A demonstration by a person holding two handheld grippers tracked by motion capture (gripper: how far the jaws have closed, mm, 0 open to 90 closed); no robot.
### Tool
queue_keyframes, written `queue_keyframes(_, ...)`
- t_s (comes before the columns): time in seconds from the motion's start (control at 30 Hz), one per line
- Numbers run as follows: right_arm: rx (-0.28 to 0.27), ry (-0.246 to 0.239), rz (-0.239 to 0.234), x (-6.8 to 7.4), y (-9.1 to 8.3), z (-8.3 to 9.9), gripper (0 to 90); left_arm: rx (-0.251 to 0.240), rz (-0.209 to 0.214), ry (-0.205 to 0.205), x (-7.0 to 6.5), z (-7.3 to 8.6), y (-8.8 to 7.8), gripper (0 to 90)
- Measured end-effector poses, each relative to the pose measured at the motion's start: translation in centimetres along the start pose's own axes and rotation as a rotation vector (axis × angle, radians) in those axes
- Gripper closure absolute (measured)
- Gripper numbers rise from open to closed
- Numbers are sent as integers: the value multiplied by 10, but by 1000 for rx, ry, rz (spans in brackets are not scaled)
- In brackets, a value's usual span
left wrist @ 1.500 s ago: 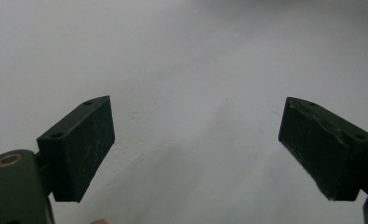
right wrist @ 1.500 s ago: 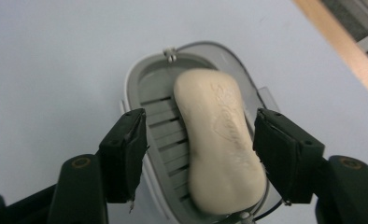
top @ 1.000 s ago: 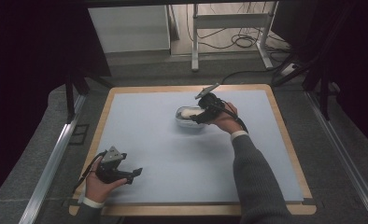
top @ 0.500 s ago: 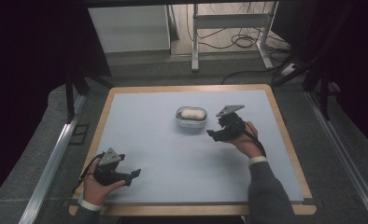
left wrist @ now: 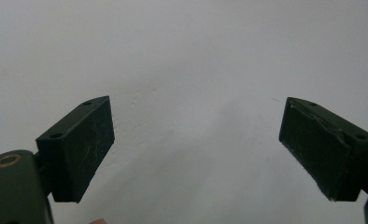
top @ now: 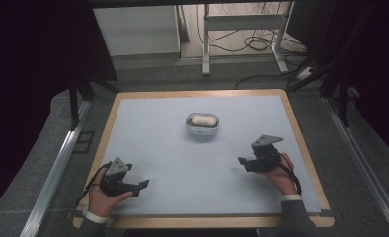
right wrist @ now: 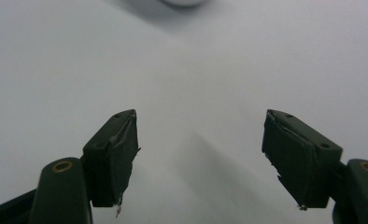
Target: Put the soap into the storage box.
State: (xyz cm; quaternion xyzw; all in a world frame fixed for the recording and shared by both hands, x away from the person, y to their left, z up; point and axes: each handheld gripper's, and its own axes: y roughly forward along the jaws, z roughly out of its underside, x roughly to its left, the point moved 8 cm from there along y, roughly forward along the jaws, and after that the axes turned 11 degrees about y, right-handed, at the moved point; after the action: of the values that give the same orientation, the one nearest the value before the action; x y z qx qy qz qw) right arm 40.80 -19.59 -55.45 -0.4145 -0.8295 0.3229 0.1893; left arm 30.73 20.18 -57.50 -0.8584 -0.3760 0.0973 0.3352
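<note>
A small clear dish (top: 202, 126) with a pale, rounded lump (top: 203, 120) lying in it stands alone on the surface (top: 163, 148), a little beyond its middle and nearer its far edge than its near one. Nothing touches the dish. In the right gripper view a blurred sliver of the dish (right wrist: 184, 2) sits at the top edge.

The right claw (top: 241, 162) is nearer than the dish and off to its right, well apart from it, held low over the surface in the person's right hand (top: 277, 170) and pointing left. Its jaws are spread with only bare surface between them, and they have just been opening. The left claw (top: 144, 184) is nearer than the dish and to its left, farther from it than the right one, close to the near edge in the left hand (top: 103, 197); its jaws stand spread wide and hold nothing.

The surface is a pale blue-grey sheet, plain and matt, framed by a light wooden border (top: 197, 93). It rests on dark grey carpet-like covering, with metal rails (top: 54, 170) running along each side. Beyond the dish, past the far edge, the floor carries a white cabinet (top: 136, 29), the legs of a white metal frame (top: 244, 29) and loose black cables (top: 261, 44). The rest of the room is dark.
</note>
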Motion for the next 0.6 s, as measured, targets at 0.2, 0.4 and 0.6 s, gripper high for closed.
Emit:
queue_keyframes(0.2,9,27,21,-6,-8,24,261,0,1,1,0,0,0,108)
queue_keyframes(0.4,3,55,27,-10,-11,32,261,-5,1,0,0,0,-1,107)
queue_keyframes(0.6,-11,43,26,-7,-9,31,261,-8,0,0,1,-1,-3,107)
